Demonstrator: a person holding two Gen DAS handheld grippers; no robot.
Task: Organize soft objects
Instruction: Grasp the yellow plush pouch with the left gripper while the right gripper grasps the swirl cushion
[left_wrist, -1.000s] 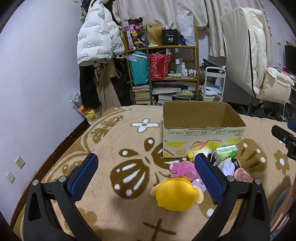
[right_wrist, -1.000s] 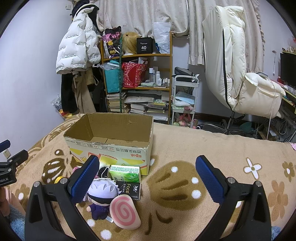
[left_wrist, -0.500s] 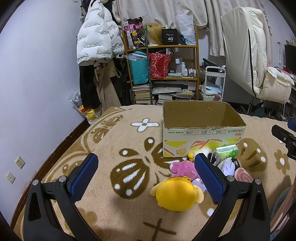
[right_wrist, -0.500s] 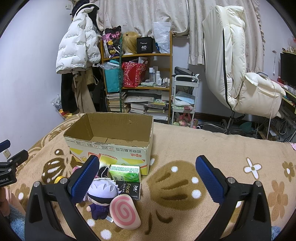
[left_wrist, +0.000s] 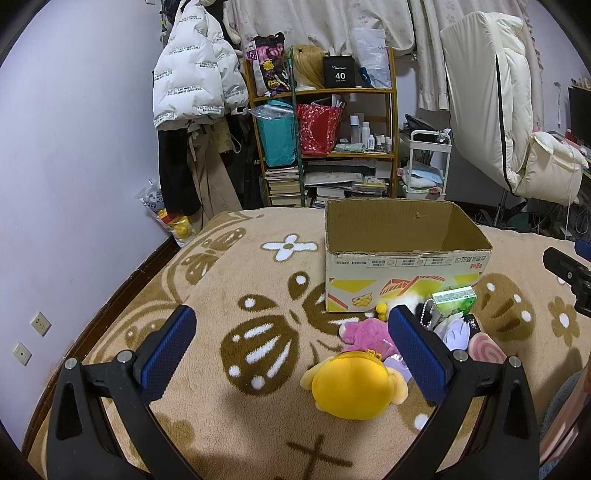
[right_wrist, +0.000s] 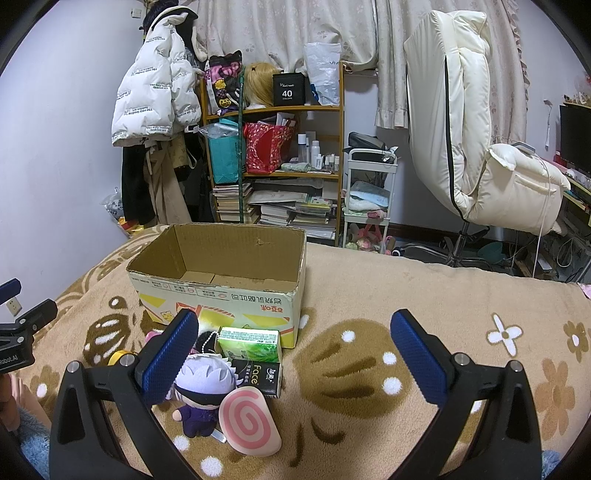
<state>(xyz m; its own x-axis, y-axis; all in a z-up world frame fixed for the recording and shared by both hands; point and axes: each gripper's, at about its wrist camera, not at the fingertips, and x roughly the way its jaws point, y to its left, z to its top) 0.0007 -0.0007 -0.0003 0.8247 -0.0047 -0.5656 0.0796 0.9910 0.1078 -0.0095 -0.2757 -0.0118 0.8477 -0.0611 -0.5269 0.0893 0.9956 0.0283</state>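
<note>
The yellow plush toy (left_wrist: 352, 387) lies between the left gripper's (left_wrist: 291, 347) wide-open fingers. The right gripper (right_wrist: 293, 354) is wide open too, both holding nothing.

I am working in a home bedroom: a white puffer jacket (left_wrist: 195, 70) is hanging on the wall, a wooden shelf (right_wrist: 273, 162) is holding books and bottles, and a beige flowered fleece blanket (left_wrist: 229, 295) is covering the bed.

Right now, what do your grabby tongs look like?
Both tongs, left and right, have black plastic arms shaped like a wide V, silver screws, and bumpy blue pads on the fingers. A fuzzy blue sleeve shows at the edge.
</note>
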